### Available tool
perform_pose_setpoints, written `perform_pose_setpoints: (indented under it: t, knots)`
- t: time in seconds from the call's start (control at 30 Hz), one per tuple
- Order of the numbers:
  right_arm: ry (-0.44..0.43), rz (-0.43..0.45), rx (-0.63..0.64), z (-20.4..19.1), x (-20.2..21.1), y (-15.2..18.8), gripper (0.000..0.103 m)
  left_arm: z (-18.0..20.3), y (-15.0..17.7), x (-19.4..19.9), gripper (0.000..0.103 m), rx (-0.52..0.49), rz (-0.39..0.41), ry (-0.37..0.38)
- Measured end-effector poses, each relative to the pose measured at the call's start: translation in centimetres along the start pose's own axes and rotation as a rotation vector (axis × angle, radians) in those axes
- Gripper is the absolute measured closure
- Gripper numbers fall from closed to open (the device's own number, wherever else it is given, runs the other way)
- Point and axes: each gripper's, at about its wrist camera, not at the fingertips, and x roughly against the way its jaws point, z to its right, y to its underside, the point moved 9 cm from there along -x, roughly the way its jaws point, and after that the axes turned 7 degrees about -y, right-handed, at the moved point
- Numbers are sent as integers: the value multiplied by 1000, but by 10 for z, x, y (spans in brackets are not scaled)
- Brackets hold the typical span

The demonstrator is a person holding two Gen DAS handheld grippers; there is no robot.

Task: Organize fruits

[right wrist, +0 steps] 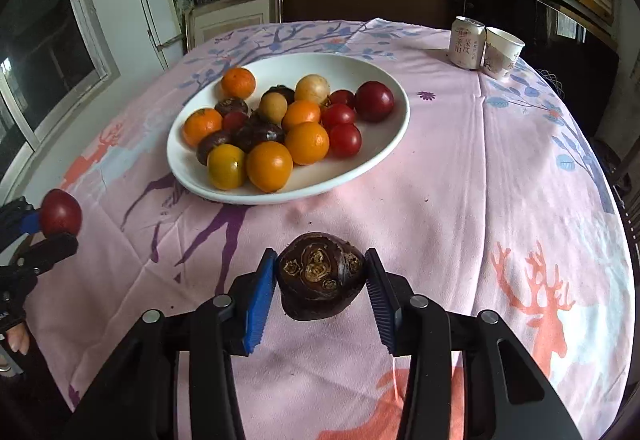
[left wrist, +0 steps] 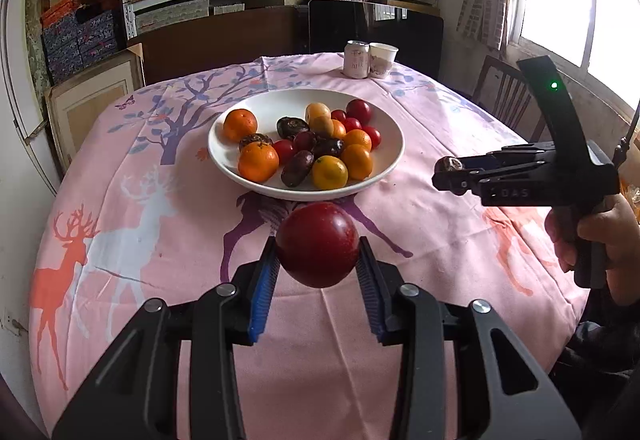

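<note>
A dark red plum [left wrist: 317,244] is held between the blue pads of the left tool [left wrist: 318,272], lifted above the surface [left wrist: 432,224], which is covered by a pink cloth printed with deer and trees. The same plum [right wrist: 61,212] is seen at the left edge of the right wrist view, gripped clear of the cloth.

A dark brown water chestnut [right wrist: 321,276] is clamped between the pads of the right tool [right wrist: 322,290], its scarred end turned toward the camera. In the left wrist view the right tool [left wrist: 450,169] is observed to the right of the plate, raised above the surface, with the brown item at its tip.

A white plate [left wrist: 390,159] is located at the centre of the surface, beyond both tools. It is loaded with oranges [right wrist: 269,166], small red tomatoes [right wrist: 345,139], dark chestnuts [right wrist: 258,135], two pale round fruits [right wrist: 312,89] and a second plum [right wrist: 374,101].

A drinks can [right wrist: 466,43] and a paper cup [right wrist: 502,52] are noted touching each other at the far edge.
</note>
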Motion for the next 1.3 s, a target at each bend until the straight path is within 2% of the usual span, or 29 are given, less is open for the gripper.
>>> perform_pose_setpoints:
  t: [0.17,0.27,0.4,0.43,0.47,0.53,0.63,0.7,0.77,0.8,0.9,0.97,1.03,1.13,1.3]
  knots:
    - [-42,63,-50,10,4,-75,58,-2,-50,-27,65,-9,24,10]
    - [-61,57,-83,12,-21,-121,58,-8,-86,-60,65,6,30,-2]
    - [-82,30,-131,10,-61,-149,58,-16,-108,-110,64,26,-15,-33]
    - [-74,32,-137,11,-66,-153,56,-18,-110,-117,56,31,-25,-41]
    - [-57,37,-140,11,-67,-155,49,-22,-111,-121,36,42,-31,-57]
    - [-65,66,-144,9,-59,-154,37,-32,-114,-114,12,96,-9,-75]
    - [-64,84,-123,4,-36,-134,34,-40,-106,-89,5,135,20,-89]
    - [-54,86,-112,1,-19,-110,27,-41,-93,-72,5,159,20,-78]
    - [-37,91,-93,-3,-1,-78,7,-40,-71,-55,5,182,-8,-88]
    - [-24,100,-89,-2,7,-63,4,-38,-60,-48,5,185,-23,-94]
    - [-21,114,-120,0,31,-16,4,-33,-25,-22,5,198,-47,-120]
    - [-22,120,-165,2,46,13,4,-26,-7,-1,5,210,-46,-110]
    - [-17,132,-199,2,62,35,4,-20,8,25,5,226,-14,-108]
    - [3,167,-174,-9,93,59,4,-7,22,62,5,213,30,-107]
    - [49,212,-110,-31,137,87,4,12,36,118,5,176,113,-199]
